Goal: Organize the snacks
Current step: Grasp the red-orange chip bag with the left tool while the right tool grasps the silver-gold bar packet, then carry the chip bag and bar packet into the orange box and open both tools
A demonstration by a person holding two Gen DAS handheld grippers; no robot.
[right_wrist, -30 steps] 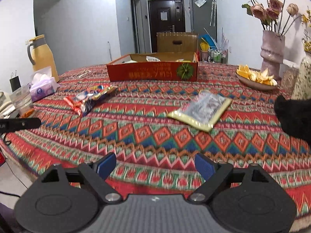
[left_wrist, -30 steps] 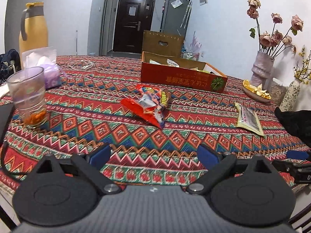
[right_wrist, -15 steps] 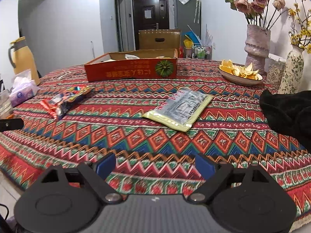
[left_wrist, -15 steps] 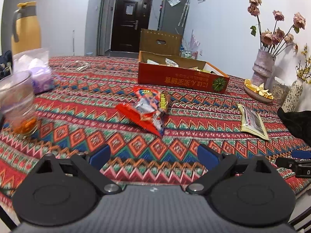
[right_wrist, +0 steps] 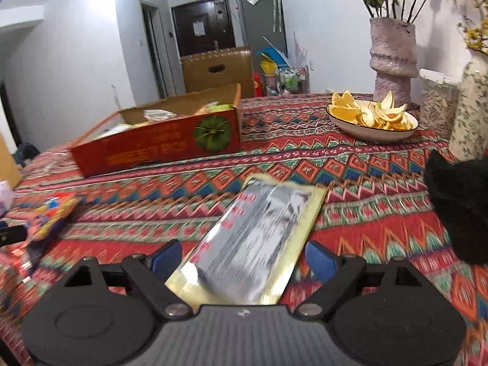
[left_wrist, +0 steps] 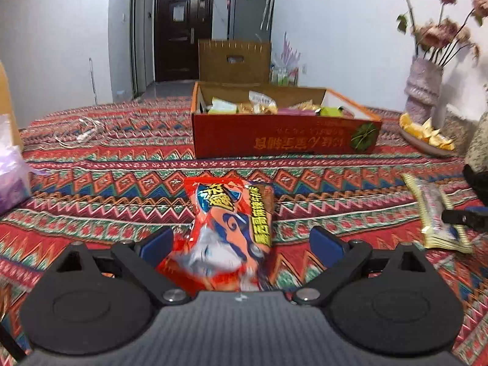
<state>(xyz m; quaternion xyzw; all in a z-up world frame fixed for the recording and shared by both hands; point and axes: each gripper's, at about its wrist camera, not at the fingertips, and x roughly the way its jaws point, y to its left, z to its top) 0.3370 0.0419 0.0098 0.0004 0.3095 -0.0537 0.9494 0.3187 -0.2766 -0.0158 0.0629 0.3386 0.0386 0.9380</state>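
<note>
Short of the red box [left_wrist: 283, 140], the left gripper [left_wrist: 241, 242] straddles the red packet [left_wrist: 228, 235] and the right gripper [right_wrist: 242, 257] the silver packet [right_wrist: 259, 238], both spread wide, gripping nothing.

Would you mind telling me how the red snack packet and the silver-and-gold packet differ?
The red snack packet is brightly printed in red, blue and yellow; the silver-and-gold packet is grey foil with a pale gold border. The red one looks puffier and crumpled, the silver one flat. Red lies between the left tool's open fingers, silver between the right tool's. Both rest on the tablecloth, ungripped.

White walls [left_wrist: 335, 30], dark door [left_wrist: 180, 30], perhaps fridge [left_wrist: 250, 9] beside.
</note>
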